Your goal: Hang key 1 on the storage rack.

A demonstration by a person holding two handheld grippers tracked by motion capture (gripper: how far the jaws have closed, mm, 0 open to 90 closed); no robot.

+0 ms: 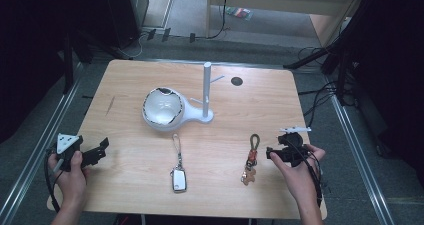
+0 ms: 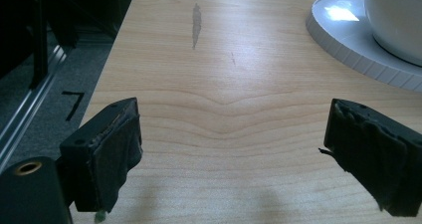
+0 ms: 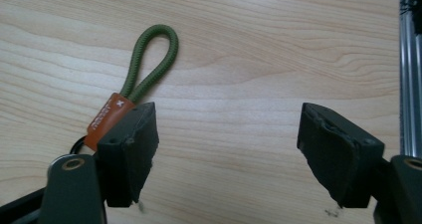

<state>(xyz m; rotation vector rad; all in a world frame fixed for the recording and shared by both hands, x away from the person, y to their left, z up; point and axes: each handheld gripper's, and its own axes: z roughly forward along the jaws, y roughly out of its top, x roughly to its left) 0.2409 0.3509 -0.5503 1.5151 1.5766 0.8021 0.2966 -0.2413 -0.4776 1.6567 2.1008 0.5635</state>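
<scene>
Looking down, we see the table [image 1: 125, 175] bearing a white stand [image 1: 172, 112], then our two grippers. Our left gripper [image 1: 97, 152] hangs by the table's left edge, jaws apart on nothing. Our right gripper [image 1: 274, 154] sits just right of the green-loop keychain [image 1: 251, 157], jaws wide, not gripping it. A fob [image 1: 178, 177] lies between both.

Dim overhead light, soft shadows, glare on white stand base [image 2: 343, 15], dark surrounds, slight blur.
</scene>
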